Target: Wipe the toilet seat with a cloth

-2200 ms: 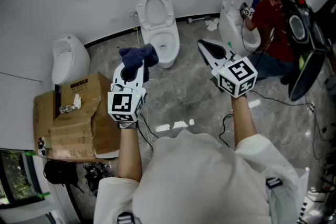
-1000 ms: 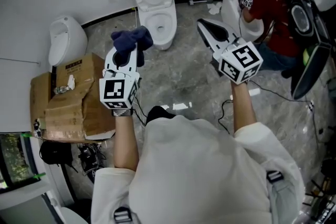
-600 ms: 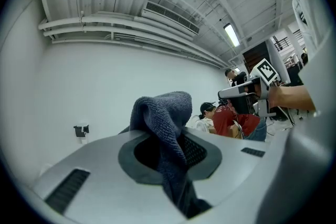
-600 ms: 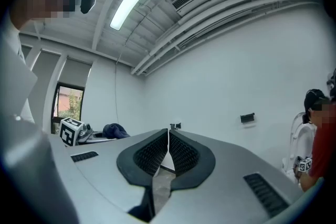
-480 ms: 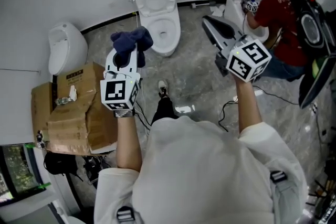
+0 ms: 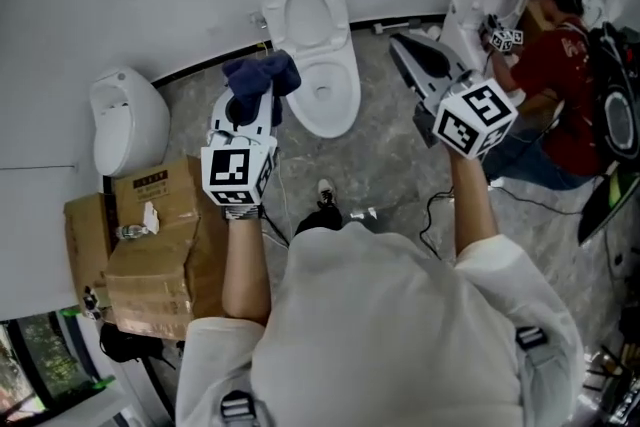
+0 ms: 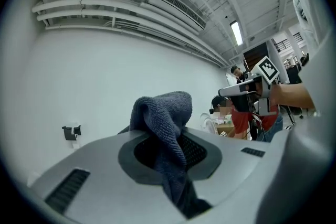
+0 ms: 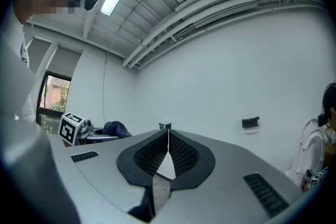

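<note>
A white toilet [image 6: 318, 55] with its seat [image 6: 313, 15] down stands against the back wall, ahead of me. My left gripper [image 6: 258, 83] is held level in the air just left of the bowl, shut on a dark blue cloth [image 6: 260, 75] that bunches out of its jaws. In the left gripper view the cloth [image 7: 167, 136] fills the gap between the jaws. My right gripper [image 6: 402, 48] hangs to the right of the toilet, shut, with nothing in it; its pads [image 8: 167, 150] meet at the tip.
A second white fixture [image 6: 127, 120] stands at the left wall, with cardboard boxes [image 6: 150, 245] beside it. At the right a person in a red shirt [image 6: 555, 65] crouches at another toilet [image 6: 490, 0]. Cables [image 6: 520, 190] trail over the grey floor.
I have stepped towards the toilet: it now sits closer and more central in the head view. Both grippers travelled forward with me, the cloth still held in the left one.
</note>
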A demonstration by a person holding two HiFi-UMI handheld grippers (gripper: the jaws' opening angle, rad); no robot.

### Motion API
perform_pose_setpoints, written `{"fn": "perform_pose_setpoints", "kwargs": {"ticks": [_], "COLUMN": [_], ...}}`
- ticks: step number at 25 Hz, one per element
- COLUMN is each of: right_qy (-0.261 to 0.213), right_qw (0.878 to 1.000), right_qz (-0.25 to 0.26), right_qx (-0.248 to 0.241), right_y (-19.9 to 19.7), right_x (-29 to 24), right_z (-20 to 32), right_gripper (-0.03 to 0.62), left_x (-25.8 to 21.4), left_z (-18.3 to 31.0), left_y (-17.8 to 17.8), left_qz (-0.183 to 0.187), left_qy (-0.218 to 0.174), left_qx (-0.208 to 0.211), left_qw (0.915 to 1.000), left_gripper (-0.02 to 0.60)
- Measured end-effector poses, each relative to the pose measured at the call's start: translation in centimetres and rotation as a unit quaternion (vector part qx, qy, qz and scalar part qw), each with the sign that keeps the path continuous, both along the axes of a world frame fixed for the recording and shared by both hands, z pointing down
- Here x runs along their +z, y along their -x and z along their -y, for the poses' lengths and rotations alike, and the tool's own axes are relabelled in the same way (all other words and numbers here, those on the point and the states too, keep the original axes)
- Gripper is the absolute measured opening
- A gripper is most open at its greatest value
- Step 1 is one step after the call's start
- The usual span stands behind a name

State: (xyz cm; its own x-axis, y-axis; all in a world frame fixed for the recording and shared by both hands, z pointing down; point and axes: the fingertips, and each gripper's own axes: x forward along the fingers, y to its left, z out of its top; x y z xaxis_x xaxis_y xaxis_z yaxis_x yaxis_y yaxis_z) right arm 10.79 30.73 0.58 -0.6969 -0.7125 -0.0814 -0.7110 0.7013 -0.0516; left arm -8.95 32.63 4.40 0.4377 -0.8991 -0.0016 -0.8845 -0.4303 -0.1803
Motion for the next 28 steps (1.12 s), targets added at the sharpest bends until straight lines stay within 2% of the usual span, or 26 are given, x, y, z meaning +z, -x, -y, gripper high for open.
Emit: {"fn": "perform_pose_setpoints", "kwargs": {"ticks": [8,17,28], "right_qy": [0.008,0.016,0.026], "right_qw": [0.999,0.998,0.997], "right_qz": [-0.002,-0.031,-0.029], "right_qx": [0.041,0.045,0.059], "right_y": [2.3,4.3,5.9], "right_x": [0.5,2.8,4.1], "right_z": [9.0,15.6,23.0], "right_gripper": [0.031,0.031,0.031], "left_x": [0.2,1.9,4.5], "left_z": [8.4,15.7,23.7], "left_y": [3.4,5.0,7.3], "left_qz": [-0.013,-0.016,-0.013], "left_qy": [0.009,0.017,0.043], "left_qx": [0.006,0.018,0.018], "left_qw": [0.9999,0.9996,0.9988], "left_gripper": [0.046,0.046,0.046]}}
